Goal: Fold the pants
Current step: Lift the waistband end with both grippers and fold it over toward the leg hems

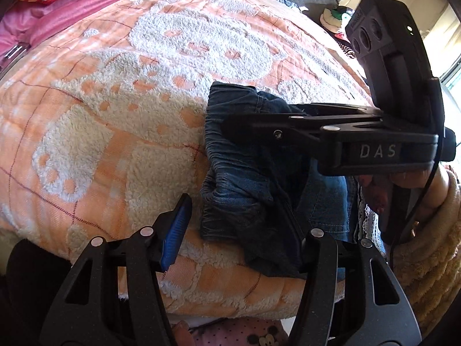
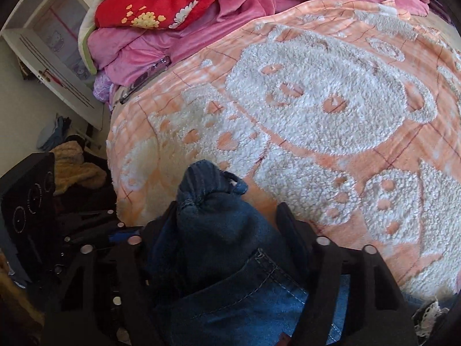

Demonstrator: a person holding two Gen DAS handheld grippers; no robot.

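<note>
Denim pants (image 1: pixel 247 178), 1 pair: both grippers' fingers (image 1: pixel 175 227) stand parted, unclamped.

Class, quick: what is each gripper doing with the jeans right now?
Left gripper: open, jeans bunched against one finger only.
Right gripper: jeans bunched between its fingers; whether they pinch the cloth cannot be told.
</note>
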